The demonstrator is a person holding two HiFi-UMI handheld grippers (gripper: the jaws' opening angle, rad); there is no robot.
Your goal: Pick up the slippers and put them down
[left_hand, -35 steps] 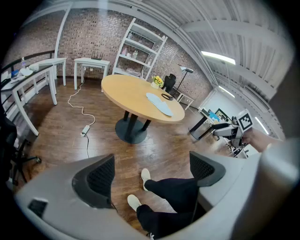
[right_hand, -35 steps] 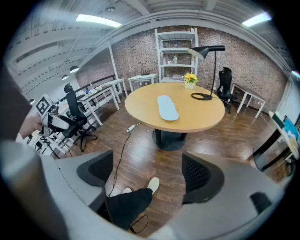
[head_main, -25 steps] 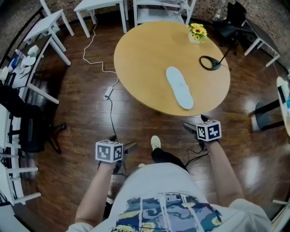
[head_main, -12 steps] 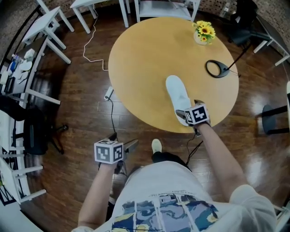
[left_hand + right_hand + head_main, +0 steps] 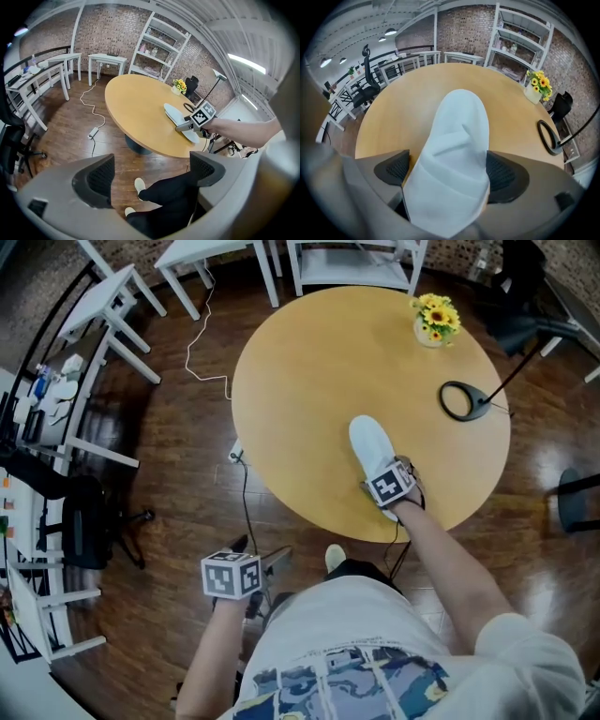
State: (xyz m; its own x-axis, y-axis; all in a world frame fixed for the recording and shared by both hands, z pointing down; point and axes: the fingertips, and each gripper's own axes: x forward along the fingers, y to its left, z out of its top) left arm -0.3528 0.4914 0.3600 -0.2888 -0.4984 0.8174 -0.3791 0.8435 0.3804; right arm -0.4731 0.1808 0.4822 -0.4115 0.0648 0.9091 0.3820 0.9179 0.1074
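One white slipper point(image 5: 371, 448) lies flat on the round wooden table point(image 5: 300, 381), its heel toward the near edge. My right gripper point(image 5: 382, 482) rests over that heel. In the right gripper view the slipper point(image 5: 457, 154) fills the gap of the right gripper point(image 5: 444, 176): jaws spread, the right pad point(image 5: 501, 176) at its edge, a sliver of table showing by the left pad. My left gripper point(image 5: 267, 563) hangs low over the wooden floor, left of the person's legs. It stands open point(image 5: 152, 176) with nothing between its jaws. The left gripper view also shows the slipper point(image 5: 174, 112).
A pot of yellow flowers point(image 5: 434, 320) and a black lamp base ring point(image 5: 466, 399) stand on the table's far right. A white cable point(image 5: 211, 371) trails over the floor at left. White desks point(image 5: 94, 324), a shelf unit point(image 5: 356, 259) and a black office chair point(image 5: 80, 521) ring the room.
My right gripper moved forward from below the table edge onto the table and now straddles the slipper's heel. The left gripper stayed low beside the legs.
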